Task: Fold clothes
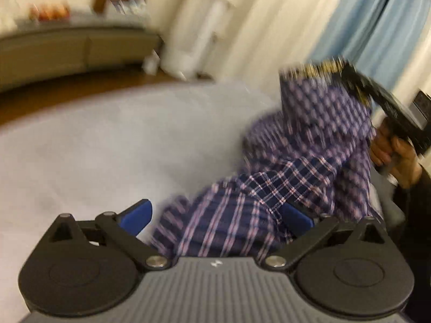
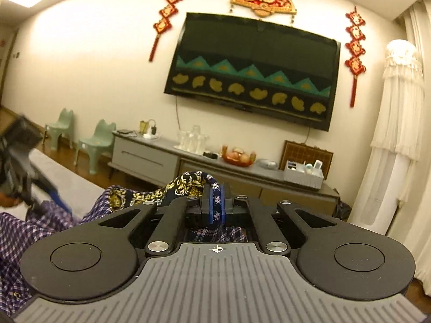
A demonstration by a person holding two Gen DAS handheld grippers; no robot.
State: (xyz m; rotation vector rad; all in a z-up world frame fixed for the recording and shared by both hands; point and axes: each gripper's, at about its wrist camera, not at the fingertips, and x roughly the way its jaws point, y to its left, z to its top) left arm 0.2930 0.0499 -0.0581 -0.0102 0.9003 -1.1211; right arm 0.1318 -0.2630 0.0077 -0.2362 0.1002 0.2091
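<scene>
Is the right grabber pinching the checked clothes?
Touching. In the right wrist view, the right gripper has its jaws shut on an edge of the plaid garment; the cloth is squeezed between its blue pads.

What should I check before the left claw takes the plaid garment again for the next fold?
1. Right claw shut on the garment's edge: ok, the fabric is pinched between its pads.
2. Left claw open enough to take fabric: ok, the jaws stand wide and do not press on the cloth.
3. Plaid garment within reach of the left claw: ok, the cloth lies between its fingers.
4. Garment flat for folding: not ok, it hangs bunched from the right claw.
5. Grey surface free for laying it down: ok in the part that shows.
6. Which edge or corner to grip: cannot tell, the left wrist view is blurred.
</scene>
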